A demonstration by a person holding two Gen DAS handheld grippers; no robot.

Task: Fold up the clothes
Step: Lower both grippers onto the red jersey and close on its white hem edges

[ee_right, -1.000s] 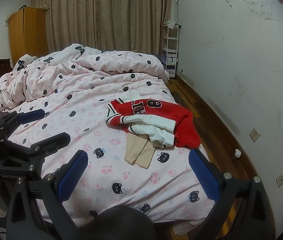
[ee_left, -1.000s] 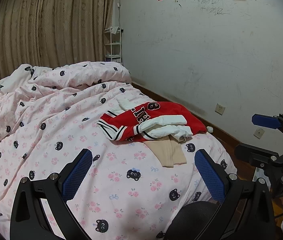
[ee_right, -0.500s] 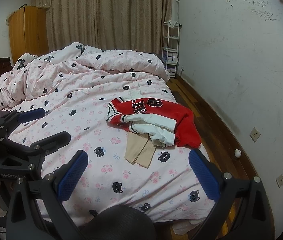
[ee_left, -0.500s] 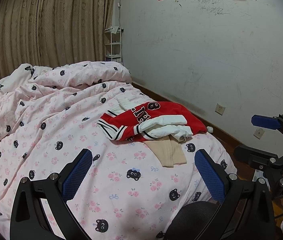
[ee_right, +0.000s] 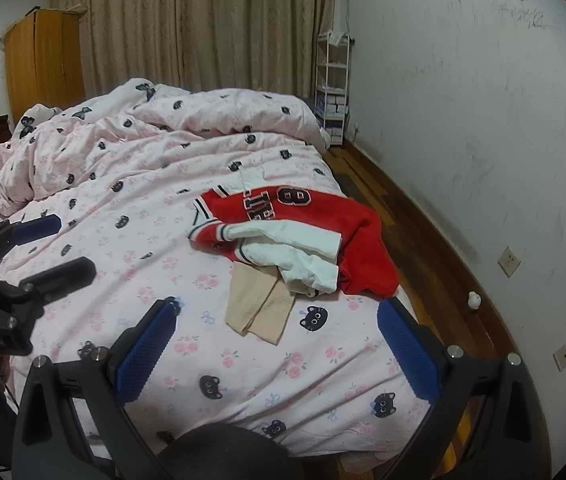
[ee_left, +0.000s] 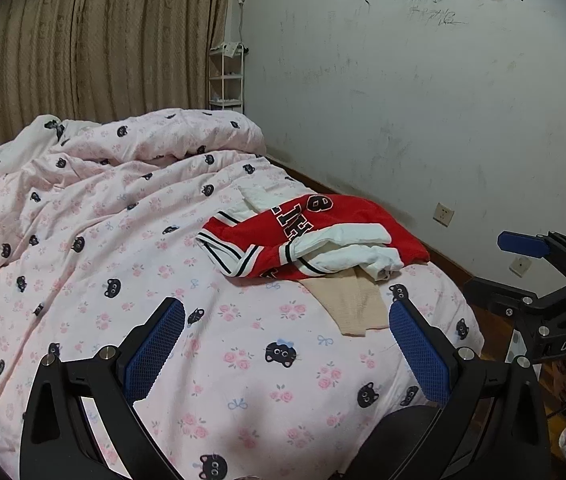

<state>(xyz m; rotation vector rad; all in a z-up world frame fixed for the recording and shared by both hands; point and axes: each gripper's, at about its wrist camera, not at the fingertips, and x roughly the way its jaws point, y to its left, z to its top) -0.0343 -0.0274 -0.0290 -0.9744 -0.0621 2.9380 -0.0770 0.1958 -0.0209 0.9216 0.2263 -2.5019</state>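
The left hand-held gripper (ee_left: 287, 344) is hovering above the near end of the bed with its two blue-padded fingers (ee_left: 155, 346) standing wide apart and gripping nothing. The right hand-held gripper (ee_right: 277, 346) is hovering likewise, its fingers (ee_right: 407, 350) spread apart and empty. Each unit is showing in the other's view: the right one (ee_left: 539, 268) is appearing at the right edge of the left wrist view, and the left one (ee_right: 39, 248) is appearing at the left edge of the right wrist view, both with fingers parted.

Ahead of both units, a pink duvet (ee_left: 123, 248) printed with black cat faces and small roses is covering the bed and lying bunched up toward its far end. A red jacket (ee_right: 303, 232) with white sleeves, striped cuffs and black lettering is lying crumpled on the duvet near the bed's wall-side edge. A beige garment (ee_right: 259, 304) is lying partly beneath the jacket's near edge, its free end pointing toward the grippers. Neither gripper is touching either garment.

Beyond the bed, brown curtains (ee_right: 203, 28) are hanging across the far wall. A white shelf rack (ee_right: 333, 88) is standing in the corner beside the marked white wall (ee_left: 423, 100), and a wooden wardrobe (ee_right: 43, 64) is standing at the far left.
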